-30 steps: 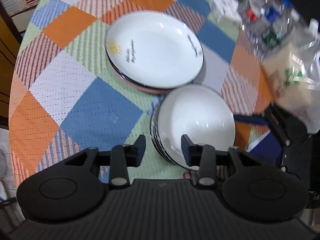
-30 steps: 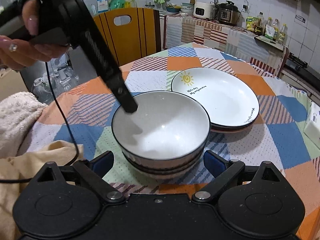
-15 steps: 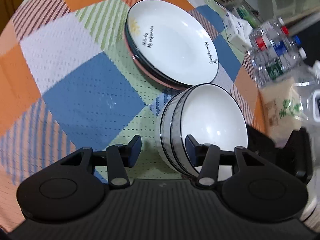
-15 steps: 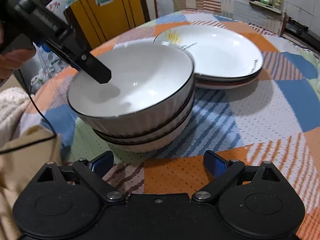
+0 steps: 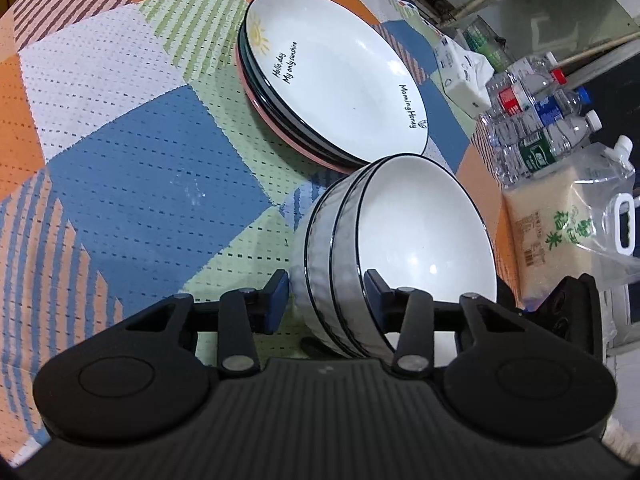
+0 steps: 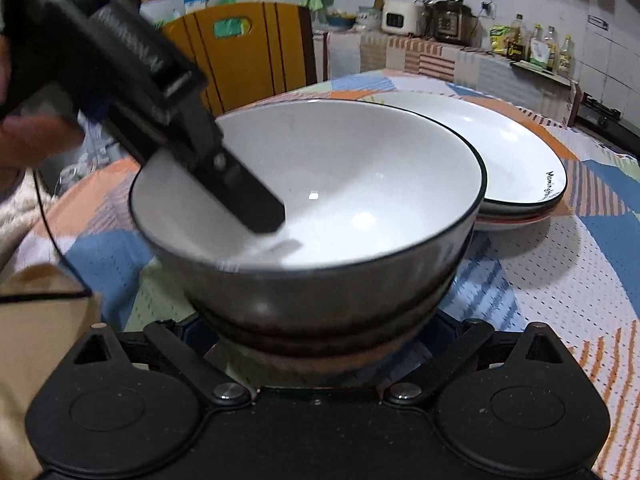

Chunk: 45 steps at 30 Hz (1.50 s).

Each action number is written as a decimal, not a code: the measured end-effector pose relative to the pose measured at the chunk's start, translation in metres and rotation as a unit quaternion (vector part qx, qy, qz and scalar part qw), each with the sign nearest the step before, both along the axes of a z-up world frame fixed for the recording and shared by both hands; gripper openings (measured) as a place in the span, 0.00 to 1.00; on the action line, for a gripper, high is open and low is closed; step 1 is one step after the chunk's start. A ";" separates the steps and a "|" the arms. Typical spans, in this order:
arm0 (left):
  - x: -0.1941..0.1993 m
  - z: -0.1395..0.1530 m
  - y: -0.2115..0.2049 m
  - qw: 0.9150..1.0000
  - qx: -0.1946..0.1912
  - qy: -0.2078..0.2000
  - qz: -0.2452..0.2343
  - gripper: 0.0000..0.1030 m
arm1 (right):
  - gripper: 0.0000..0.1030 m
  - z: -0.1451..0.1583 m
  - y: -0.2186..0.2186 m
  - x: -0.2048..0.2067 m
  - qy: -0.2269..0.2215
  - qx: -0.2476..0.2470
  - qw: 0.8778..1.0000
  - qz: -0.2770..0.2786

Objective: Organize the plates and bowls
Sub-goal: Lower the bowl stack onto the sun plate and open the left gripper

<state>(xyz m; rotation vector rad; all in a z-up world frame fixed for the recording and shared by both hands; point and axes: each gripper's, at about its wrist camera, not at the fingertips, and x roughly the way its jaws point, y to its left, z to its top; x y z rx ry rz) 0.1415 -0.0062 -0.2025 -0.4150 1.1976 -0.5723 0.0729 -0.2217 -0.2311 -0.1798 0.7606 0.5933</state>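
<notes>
A stack of white black-rimmed bowls (image 5: pixel 420 232) (image 6: pixel 320 184) stands on the patchwork tablecloth (image 5: pixel 140 168), beside a stack of plates (image 5: pixel 340 80) (image 6: pixel 512 160) topped by a white plate with a sun and lettering. My left gripper (image 5: pixel 326 294) straddles the near wall of the bowl stack, one finger outside and one finger (image 6: pixel 256 204) inside the top bowl. Its jaws are closing and a sliver of gap still shows. My right gripper (image 6: pixel 316 336) is wide open, low at the stack's base. Its fingertips are mostly hidden behind the bowls.
Water bottles (image 5: pixel 536 120), a bag of rice (image 5: pixel 560 224) and a tissue box (image 5: pixel 464 72) crowd the table's far side. A yellow chair back (image 6: pixel 240 52) and a kitchen counter (image 6: pixel 440 52) lie beyond the table. Beige cloth (image 6: pixel 36 340) and a black cable lie on the left.
Both grippers have sunk toward the bowl stack. The left one rolled and now has the stack's wall between its fingers. The right one came in close, so the bowls fill its view.
</notes>
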 end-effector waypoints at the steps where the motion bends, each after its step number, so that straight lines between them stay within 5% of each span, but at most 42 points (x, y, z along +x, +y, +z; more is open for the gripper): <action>1: 0.000 -0.001 0.000 1.000 0.001 -0.003 0.000 0.37 | 0.98 0.000 0.000 0.001 -0.002 0.006 1.000 -0.003; 12: -0.012 0.017 -0.004 0.999 0.023 -0.016 -0.042 0.37 | 0.97 0.006 0.005 -0.015 -0.037 -0.010 0.999 -0.002; 29: 0.037 0.107 -0.013 0.994 0.053 -0.078 -0.059 0.37 | 0.97 0.070 0.005 0.035 -0.094 -0.012 0.995 -0.008; 45: 0.112 0.082 -0.032 0.994 0.077 -0.057 -0.052 0.38 | 0.97 0.052 0.003 0.097 -0.048 0.007 0.997 -0.053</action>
